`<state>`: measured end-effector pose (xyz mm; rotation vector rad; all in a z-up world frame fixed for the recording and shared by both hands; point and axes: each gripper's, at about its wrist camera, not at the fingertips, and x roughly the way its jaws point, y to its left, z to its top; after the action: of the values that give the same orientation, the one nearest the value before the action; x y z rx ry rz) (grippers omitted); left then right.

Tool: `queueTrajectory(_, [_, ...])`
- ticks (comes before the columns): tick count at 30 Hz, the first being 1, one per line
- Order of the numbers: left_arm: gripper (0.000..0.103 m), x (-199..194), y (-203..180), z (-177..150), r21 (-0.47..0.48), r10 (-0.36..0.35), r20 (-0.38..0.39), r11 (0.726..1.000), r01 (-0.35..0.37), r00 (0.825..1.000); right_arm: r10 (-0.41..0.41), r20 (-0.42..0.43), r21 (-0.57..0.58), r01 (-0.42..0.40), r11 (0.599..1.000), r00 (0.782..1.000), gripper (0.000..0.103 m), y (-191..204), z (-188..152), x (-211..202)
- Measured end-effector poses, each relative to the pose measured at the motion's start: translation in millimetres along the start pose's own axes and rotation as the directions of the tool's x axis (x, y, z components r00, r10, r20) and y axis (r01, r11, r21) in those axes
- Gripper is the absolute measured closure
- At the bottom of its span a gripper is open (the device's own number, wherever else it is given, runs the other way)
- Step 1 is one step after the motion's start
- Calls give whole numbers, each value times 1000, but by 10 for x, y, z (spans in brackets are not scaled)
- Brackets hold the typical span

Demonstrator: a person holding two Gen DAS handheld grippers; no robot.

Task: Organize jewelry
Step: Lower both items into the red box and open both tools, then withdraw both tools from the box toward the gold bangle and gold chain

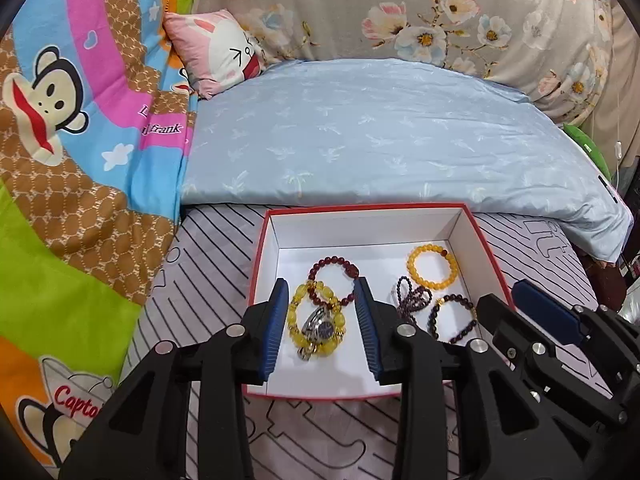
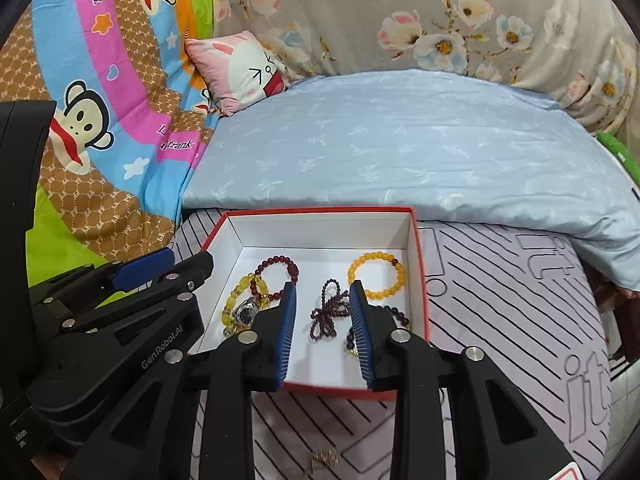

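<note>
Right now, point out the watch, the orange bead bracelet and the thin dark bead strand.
watch (image 1: 323,327): left wrist view, on its dial.
orange bead bracelet (image 1: 412,265): left wrist view, left-side beads.
thin dark bead strand (image 2: 325,312): right wrist view, its tangled middle.

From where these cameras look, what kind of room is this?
Most likely a bedroom, with the work done on a bed. A folded light blue quilt lies behind the red jewelry box, a small pink cartoon pillow sits in the corner, and a bright monkey-print blanket covers the left side.
</note>
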<state>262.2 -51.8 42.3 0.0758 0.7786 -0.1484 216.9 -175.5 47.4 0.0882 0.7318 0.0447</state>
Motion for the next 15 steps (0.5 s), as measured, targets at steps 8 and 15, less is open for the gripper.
queueTrajectory(8, [68, -412, -1, -294, 3, -10, 1, 1000, 10, 1000, -16, -6, -19, 16, 1000, 1000, 69, 92, -286, -426])
queueTrajectory(15, [68, -685, -29, -620, 4, -32, -9, 999, 32, 999, -1, -17, -15, 1, 1000, 1000, 69, 118, -602, -735])
